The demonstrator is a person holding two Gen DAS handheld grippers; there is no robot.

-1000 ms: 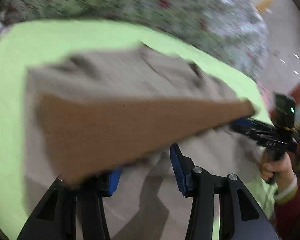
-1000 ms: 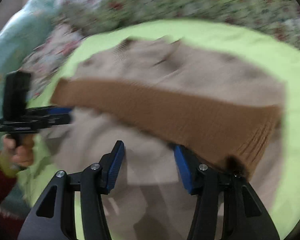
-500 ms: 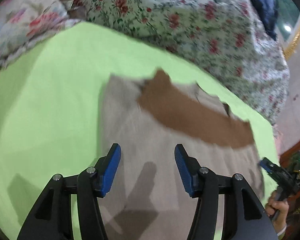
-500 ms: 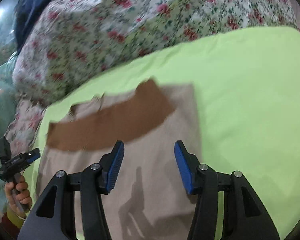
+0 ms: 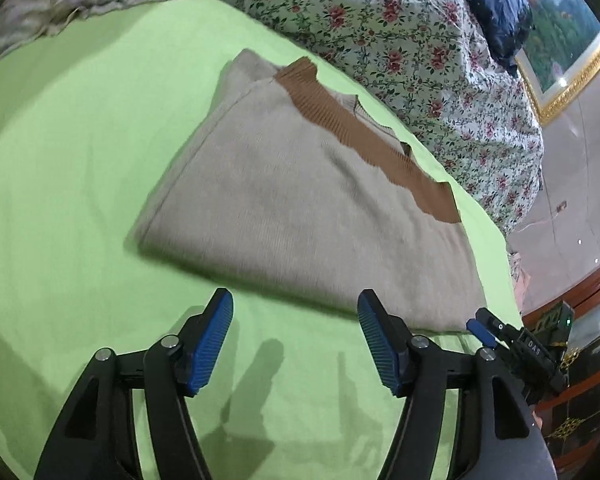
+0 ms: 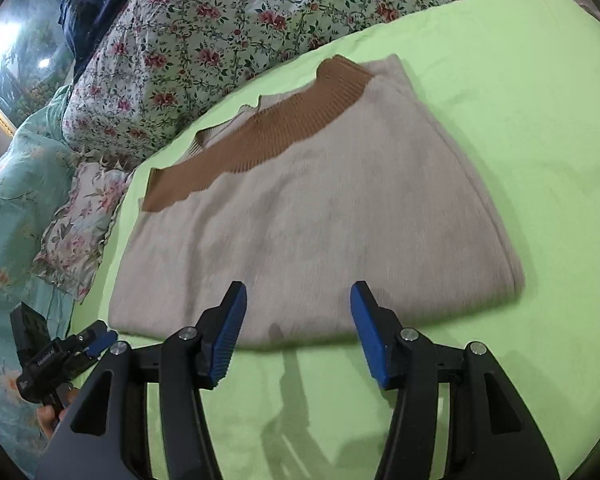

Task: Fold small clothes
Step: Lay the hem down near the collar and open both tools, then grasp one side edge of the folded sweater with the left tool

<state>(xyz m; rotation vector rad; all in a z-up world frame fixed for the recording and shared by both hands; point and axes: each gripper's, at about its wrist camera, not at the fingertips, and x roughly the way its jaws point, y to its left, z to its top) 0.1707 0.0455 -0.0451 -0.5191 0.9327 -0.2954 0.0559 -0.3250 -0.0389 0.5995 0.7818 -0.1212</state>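
Sweater (image 5: 308, 208), beige with brown ribbed band (image 5: 364, 136), lies folded flat on my lime-green sheet (image 5: 80, 160), floral quilt (image 5: 400, 32) behind it. My left gripper (image 5: 296, 344) sits just short of its near edge, jaws opening, nothing between them. My right gripper (image 6: 298, 332) likewise, jaws opening and empty; the edge looks slightly blurred, so contact is unclear.

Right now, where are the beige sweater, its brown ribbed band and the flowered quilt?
Beige sweater (image 5: 300, 208): left wrist view, middle of the folded top layer.
Brown ribbed band (image 6: 276, 128): right wrist view, middle of the ribbing.
Flowered quilt (image 6: 204, 40): right wrist view, printed cloth behind the sweater.
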